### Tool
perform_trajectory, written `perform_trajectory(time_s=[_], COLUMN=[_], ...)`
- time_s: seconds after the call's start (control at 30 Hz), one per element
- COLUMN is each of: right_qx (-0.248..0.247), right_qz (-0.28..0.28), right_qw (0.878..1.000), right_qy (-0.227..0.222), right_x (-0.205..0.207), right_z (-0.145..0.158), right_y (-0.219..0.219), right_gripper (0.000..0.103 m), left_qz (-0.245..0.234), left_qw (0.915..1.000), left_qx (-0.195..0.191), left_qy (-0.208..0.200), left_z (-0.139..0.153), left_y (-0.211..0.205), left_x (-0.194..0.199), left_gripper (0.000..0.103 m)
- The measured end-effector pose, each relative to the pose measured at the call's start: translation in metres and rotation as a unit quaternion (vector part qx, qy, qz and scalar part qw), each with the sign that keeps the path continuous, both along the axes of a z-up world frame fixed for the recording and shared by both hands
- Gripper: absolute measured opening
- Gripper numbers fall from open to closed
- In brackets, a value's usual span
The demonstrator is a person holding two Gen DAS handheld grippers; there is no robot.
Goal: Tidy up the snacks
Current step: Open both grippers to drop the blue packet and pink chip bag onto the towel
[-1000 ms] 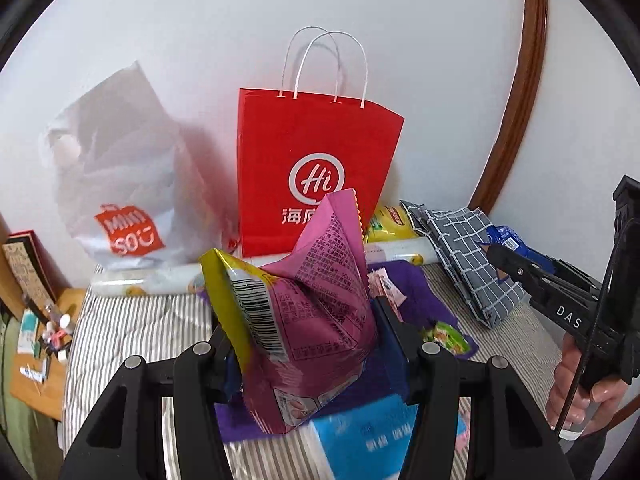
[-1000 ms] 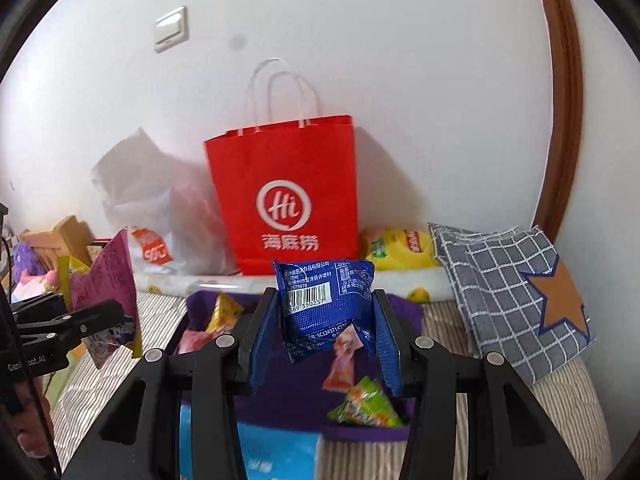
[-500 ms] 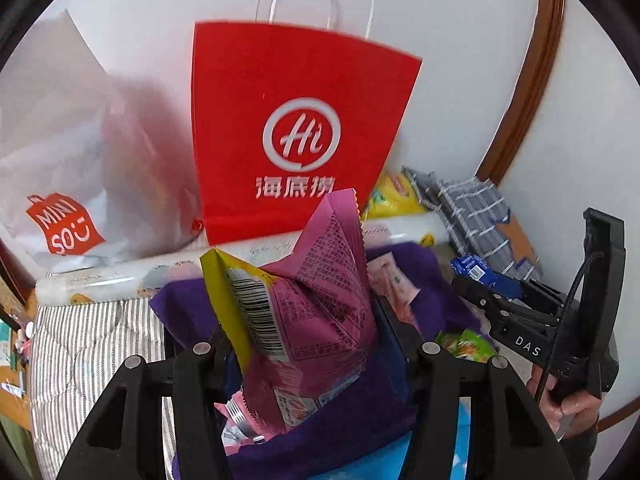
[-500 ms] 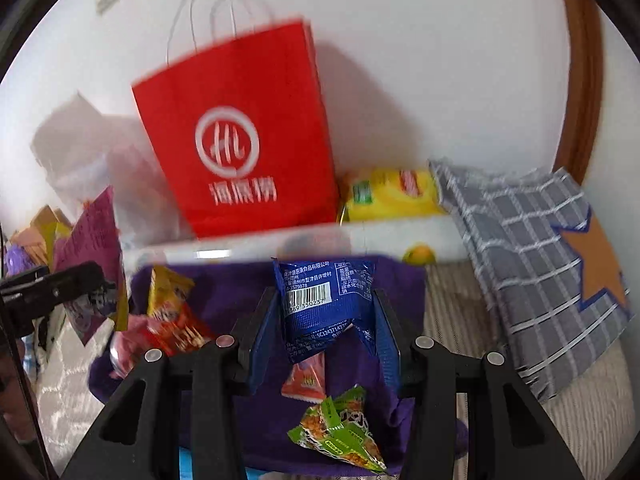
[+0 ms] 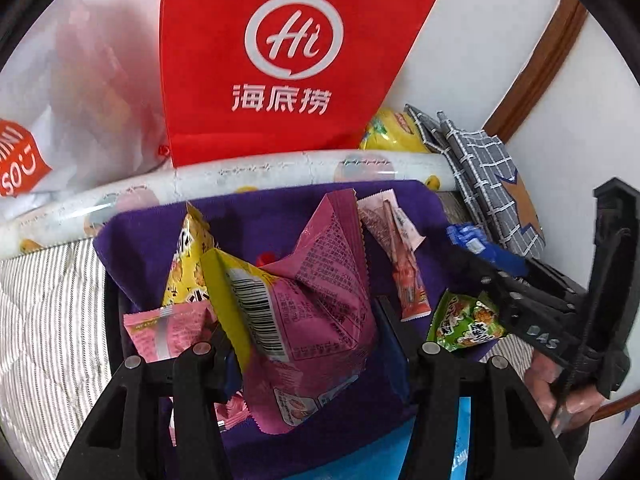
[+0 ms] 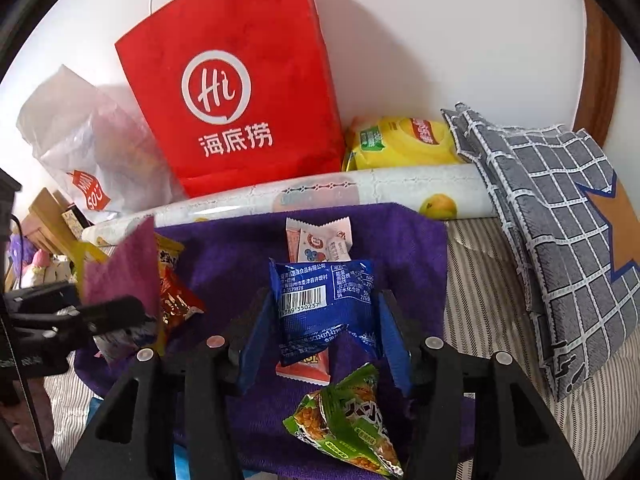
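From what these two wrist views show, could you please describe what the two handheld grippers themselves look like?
Both are matte black plastic. The right gripper has ribbed blue pads, silver pivot screws and triangular cut-outs in its arms. The left gripper has the same black arms and silver screws. Seen from the left, the right one shows white "DAS" lettering and a thin black cable.

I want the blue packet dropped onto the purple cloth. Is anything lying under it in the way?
Yes. Under the blue packet, between the opening right tongs, lies an orange-pink packet on the purple cloth; a green packet lies nearer.
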State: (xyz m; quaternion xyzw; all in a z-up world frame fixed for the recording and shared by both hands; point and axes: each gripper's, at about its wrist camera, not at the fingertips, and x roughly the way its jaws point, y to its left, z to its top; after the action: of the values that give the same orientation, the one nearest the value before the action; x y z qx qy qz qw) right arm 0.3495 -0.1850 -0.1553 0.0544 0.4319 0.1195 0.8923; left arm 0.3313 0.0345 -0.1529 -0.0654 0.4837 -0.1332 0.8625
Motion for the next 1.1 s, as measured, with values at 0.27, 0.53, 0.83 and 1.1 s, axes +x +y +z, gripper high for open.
perform_trajectory(time_s=[0.27,0.53,0.83,1.1], right_qx=[0.005,-0.049,-0.055,-0.025], right_qz=[0.004,-0.020,-0.075,-0.077], right_qw=[1.000,0.998,0.994,0.993], right_qy=[-0.013,-0.029,-0.050,-0.081], right_x=[-0.008,-0.018,-0.061,-0.119], right_z=[0.010,0.025,0.050,0.062], right_y=[0.000,0.004,-0.020,-0.044], right_gripper=[0.075,0.086,0.087,0.087], left_qz=[0.002,0.001,-0.007,-0.001], left_qw=[0.9992,0.9991,0.9999,0.9972], left_qx=[-0.034,-0.032,-0.007,0.018], left_qy=[0.021,0.027,0.006,-0.072], left_z=[-0.013,-0.012,0.017,0.064], left_y=[0.002,-0.001,-0.004,-0.005], left_x=[0.006,0.005,-0.007,-0.048], left_gripper=[0.054,0.056,0.070,0.070])
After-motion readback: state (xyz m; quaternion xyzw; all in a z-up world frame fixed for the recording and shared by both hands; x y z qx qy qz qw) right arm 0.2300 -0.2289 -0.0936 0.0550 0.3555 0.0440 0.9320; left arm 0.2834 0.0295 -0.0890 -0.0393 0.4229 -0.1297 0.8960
